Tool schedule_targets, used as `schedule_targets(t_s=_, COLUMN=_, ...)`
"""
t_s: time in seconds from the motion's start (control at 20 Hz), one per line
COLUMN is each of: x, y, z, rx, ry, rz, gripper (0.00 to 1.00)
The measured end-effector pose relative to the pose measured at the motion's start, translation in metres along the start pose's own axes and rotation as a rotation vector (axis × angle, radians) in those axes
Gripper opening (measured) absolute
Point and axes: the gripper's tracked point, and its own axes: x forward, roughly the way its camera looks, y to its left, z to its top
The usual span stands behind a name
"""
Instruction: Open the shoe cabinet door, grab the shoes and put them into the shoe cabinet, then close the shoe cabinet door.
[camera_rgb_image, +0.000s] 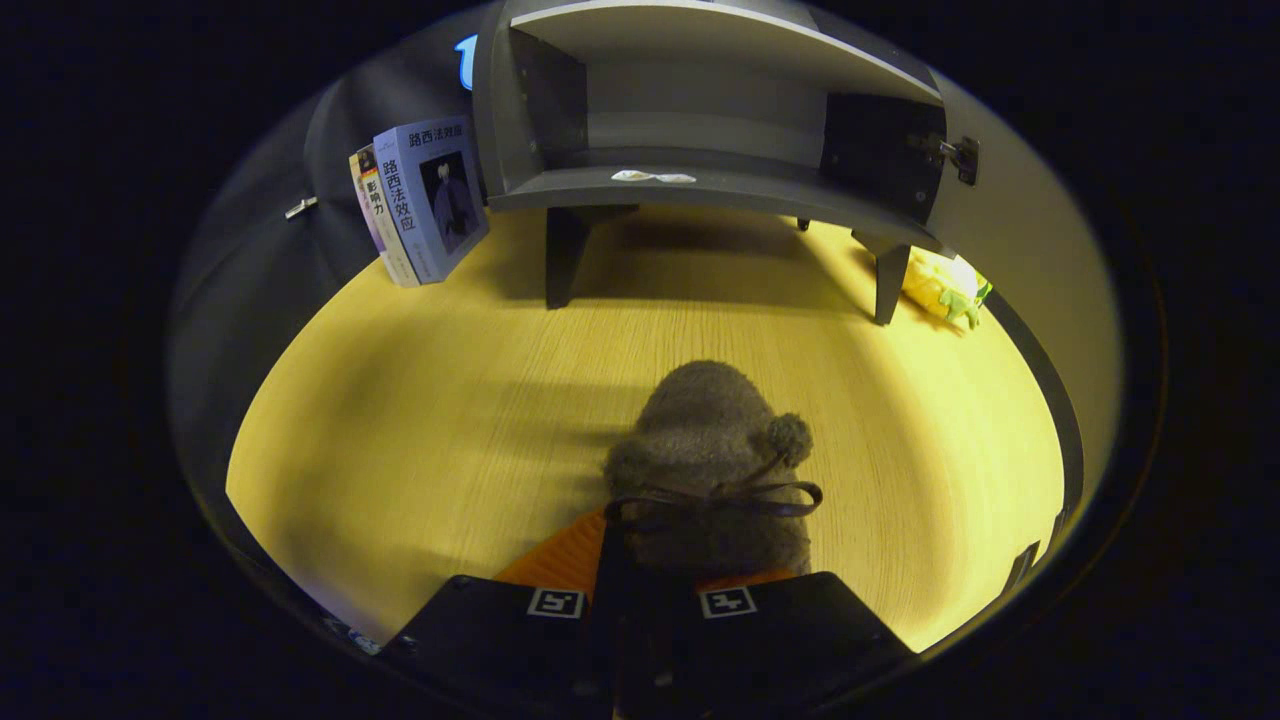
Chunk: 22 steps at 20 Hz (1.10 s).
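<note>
Pale yellow wood-grain surface (400, 430) stretches out under warm booth light, and low over it sits the claw (640, 600), its two fingers drawn close together with only a narrow dark slot between them. A fuzzy grey-brown slipper with a small pompom and a thin dark bow (715, 470) sits right at the fingertips, its heel end running into that slot, with an orange ribbed sole or lining showing beside it. The fingers seem to be pinching the heel, but the contact itself is hidden, so I cannot tell for certain whether both sides press on it.

Beyond the slipper lies open surface, then the dark grey shoe cabinet on short legs (700, 185). Its door (1030, 250) already stands swung out to the right, hinge hardware showing on the right inner wall, and a small white scrap (652, 177) lies on the shelf floor. Two upright paperback books with blue-grey covers (425, 200) lean beside the cabinet's left wall; a yellow and green soft toy (945, 290) sits by the right front leg.

The likely trouble, as I judge it: soft fabric held by a thin edge may slip or droop, and the toe could catch the shelf's front lip when carried in. Swinging wide could also knock the books.

Printed markers sit on both fingers. The book covers carry Chinese titles.
</note>
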Motion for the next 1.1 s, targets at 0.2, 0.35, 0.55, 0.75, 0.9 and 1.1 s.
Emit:
schedule_targets(t_s=0.2, x=0.009, y=0.001, z=0.007, rx=-0.031, ry=-0.087, rz=-0.006, gripper=0.27)
schedule_targets(t_s=0.35, x=0.005, y=-0.001, z=0.009, rx=-0.015, ry=-0.107, rz=0.008, gripper=0.29)
schedule_targets(t_s=0.55, x=0.010, y=0.000, z=0.011, rx=-0.019, ry=-0.092, rz=-0.003, gripper=0.05)
schedule_targets(t_s=0.75, x=-0.017, y=-0.007, z=0.043, rx=0.046, ry=-0.136, rz=-0.001, gripper=0.05)
schedule_targets(t_s=0.9, x=-0.045, y=-0.013, z=0.079, rx=0.034, ry=-0.187, rz=-0.002, gripper=0.05)
schedule_targets(t_s=1.1, x=-0.094, y=-0.021, z=0.135, rx=0.030, ry=-0.261, rz=-0.010, gripper=0.05)
